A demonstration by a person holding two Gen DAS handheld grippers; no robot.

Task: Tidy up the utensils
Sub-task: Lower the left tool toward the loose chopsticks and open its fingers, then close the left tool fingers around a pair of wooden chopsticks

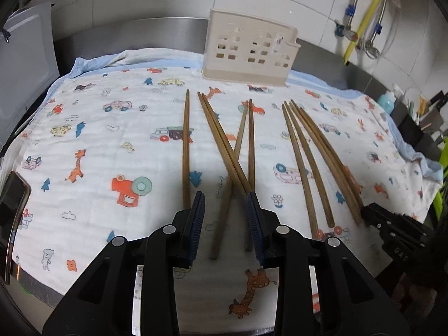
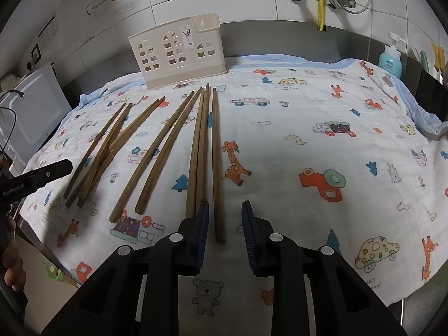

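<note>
Utensil holder: one, cream, perforated, standing upright.

Wooden chopsticks: nine counted in the left wrist view, all lying in front of the holder. One single stick lies in front of its left end. A crossed cluster of four lies in front of its middle. A fan of four lies in front of its right end and beyond. Overlaps in the right wrist view prevent confirming the total.

Printed cloth: one, under the holder.

Pump bottle: one, blue, well right of the holder.

Yellow hose: one, on the wall right of the holder.
</note>
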